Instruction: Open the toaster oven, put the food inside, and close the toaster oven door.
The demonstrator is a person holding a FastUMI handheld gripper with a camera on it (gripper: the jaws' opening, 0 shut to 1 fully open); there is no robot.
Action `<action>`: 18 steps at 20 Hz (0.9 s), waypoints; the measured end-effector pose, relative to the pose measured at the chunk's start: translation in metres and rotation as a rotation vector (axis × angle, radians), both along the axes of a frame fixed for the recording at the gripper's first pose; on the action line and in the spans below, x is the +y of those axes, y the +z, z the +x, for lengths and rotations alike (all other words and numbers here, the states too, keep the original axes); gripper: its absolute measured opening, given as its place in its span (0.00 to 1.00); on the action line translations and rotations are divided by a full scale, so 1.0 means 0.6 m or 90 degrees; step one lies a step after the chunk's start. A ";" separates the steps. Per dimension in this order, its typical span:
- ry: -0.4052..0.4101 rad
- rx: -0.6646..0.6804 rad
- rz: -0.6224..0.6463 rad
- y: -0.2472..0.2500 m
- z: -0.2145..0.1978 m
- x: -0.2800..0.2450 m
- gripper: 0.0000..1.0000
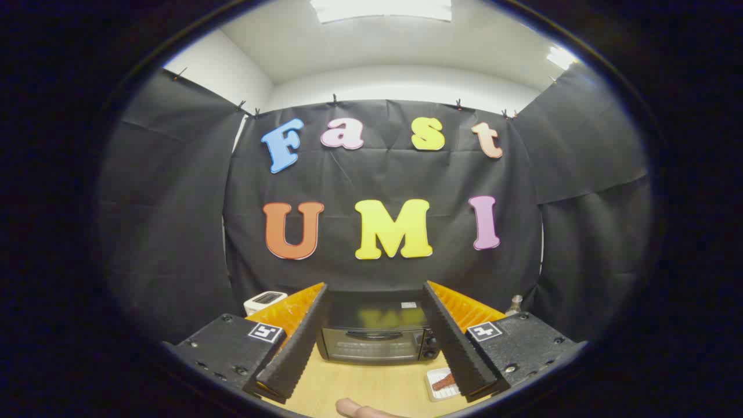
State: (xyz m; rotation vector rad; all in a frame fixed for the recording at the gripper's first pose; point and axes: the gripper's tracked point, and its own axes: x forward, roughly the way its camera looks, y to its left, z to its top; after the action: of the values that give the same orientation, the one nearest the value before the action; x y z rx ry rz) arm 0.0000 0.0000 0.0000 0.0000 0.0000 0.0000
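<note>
— Black metal toaster oven [374, 337], door closed, sits low centre beyond the gripper [371, 371], whose fingers are spread wide, empty.
— Rigid, probably heavy; hook its door handle [372, 335]. Food [443, 382] waits lower right.

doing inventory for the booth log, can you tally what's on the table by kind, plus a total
Gripper fingers open, nothing between them.
Toaster ovens: 1, black toaster oven, door shut, beyond the fingers
White appliances: 1, white appliance, left of the oven
Food trays: 1, white tray with food, by the right finger
Metal objects: 1, metal object, right of the oven, too small to identify
Total: 4
</note>
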 end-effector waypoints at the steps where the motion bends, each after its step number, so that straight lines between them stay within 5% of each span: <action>1: 0.000 -0.002 -0.001 0.001 -0.002 0.000 1.00; 18: -0.006 0.035 -0.018 -0.057 0.053 0.015 1.00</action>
State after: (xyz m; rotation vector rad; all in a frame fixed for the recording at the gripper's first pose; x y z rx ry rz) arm 0.0318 0.0090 -0.0341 -0.0280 0.0550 -0.0092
